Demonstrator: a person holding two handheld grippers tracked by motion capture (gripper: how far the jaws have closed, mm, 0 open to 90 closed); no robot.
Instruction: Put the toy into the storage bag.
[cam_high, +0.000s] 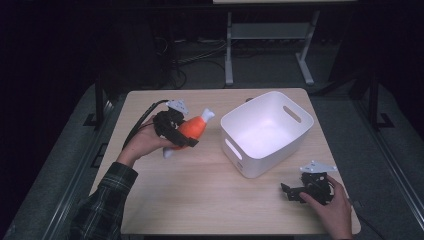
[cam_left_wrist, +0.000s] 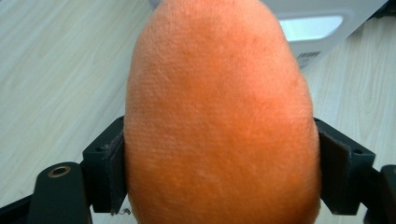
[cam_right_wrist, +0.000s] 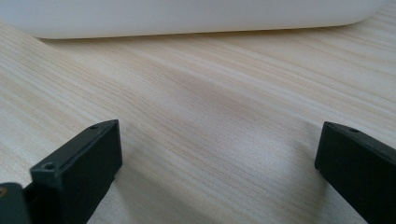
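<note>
Nearest, at the near right corner of the bench (cam_high: 210, 200), sits the right hand-held gripper (cam_high: 290, 192), jaws well apart and holding nothing, pointed across bare wood toward the white basket (cam_high: 300, 131) (its lower wall crosses the top of the right gripper view). Idle for now, resting low on the surface.

Farther in, toward the left edge, hangs the left hand-held gripper (cam_high: 181, 137), clamped on the orange plush drumstick (cam_high: 192, 127), pads pressed into both flanks of the soft body (cam_left_wrist: 219, 121). Lifted clear of the bench, tilted, white bone end aimed up toward the basket and the far edge. Held just beside the basket, not yet over it.

Beyond that, right of centre toward the far edge, stands the basket, upright, open, apparently empty inside.

Probably mid-carry: toy picked up, drop into the basket yet to come. Next calls for moving rightward and a little higher to clear the near rim, then centring over the opening before parting the jaws. Plush gives under pressure, so no need for a tighter squeeze.
</note>
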